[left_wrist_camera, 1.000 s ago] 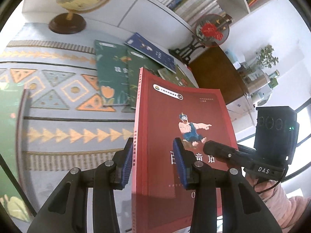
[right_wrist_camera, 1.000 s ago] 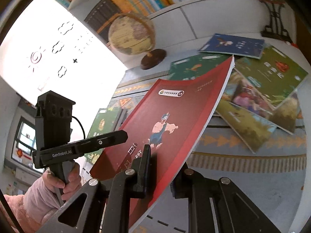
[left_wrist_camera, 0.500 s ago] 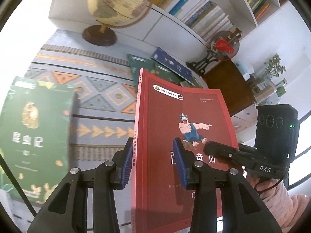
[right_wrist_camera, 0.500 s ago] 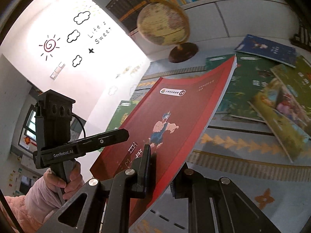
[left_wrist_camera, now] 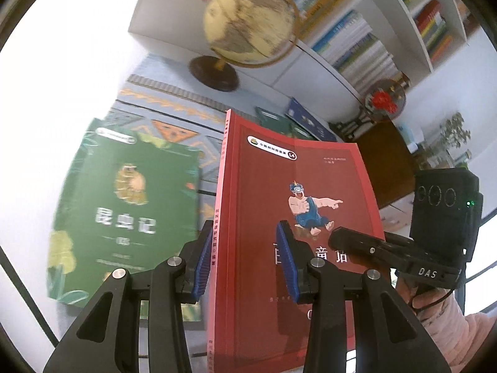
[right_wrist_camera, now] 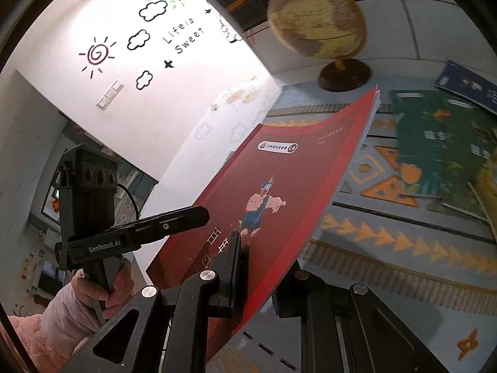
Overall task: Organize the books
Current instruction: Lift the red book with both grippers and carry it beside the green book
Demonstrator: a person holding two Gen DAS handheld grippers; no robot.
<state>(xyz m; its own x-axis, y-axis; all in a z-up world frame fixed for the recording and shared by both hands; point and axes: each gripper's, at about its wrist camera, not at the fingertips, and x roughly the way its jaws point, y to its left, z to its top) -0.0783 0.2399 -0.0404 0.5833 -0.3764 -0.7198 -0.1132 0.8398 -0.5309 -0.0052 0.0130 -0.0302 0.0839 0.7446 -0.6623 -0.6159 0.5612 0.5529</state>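
Note:
A red book (left_wrist_camera: 295,217) with a cartoon figure on its cover is held up off the table by both grippers. My left gripper (left_wrist_camera: 245,261) is shut on its spine edge. My right gripper (right_wrist_camera: 257,276) is shut on the opposite edge of the red book (right_wrist_camera: 279,186); its far finger is hidden behind the cover. A green book (left_wrist_camera: 124,205) lies flat on the patterned cloth, to the left of the red book. More green and blue books (right_wrist_camera: 444,149) lie spread on the cloth to the right.
A globe (left_wrist_camera: 248,31) on a dark wooden base stands at the back of the table (right_wrist_camera: 388,310). White shelves full of books (left_wrist_camera: 357,40) run behind it. A round red ornament on a stand (left_wrist_camera: 385,99) sits at the back right.
Both grippers have carried the red book leftward across the table. The green book on the left has come fully into the left wrist view, and the spread books have slid off to the right.

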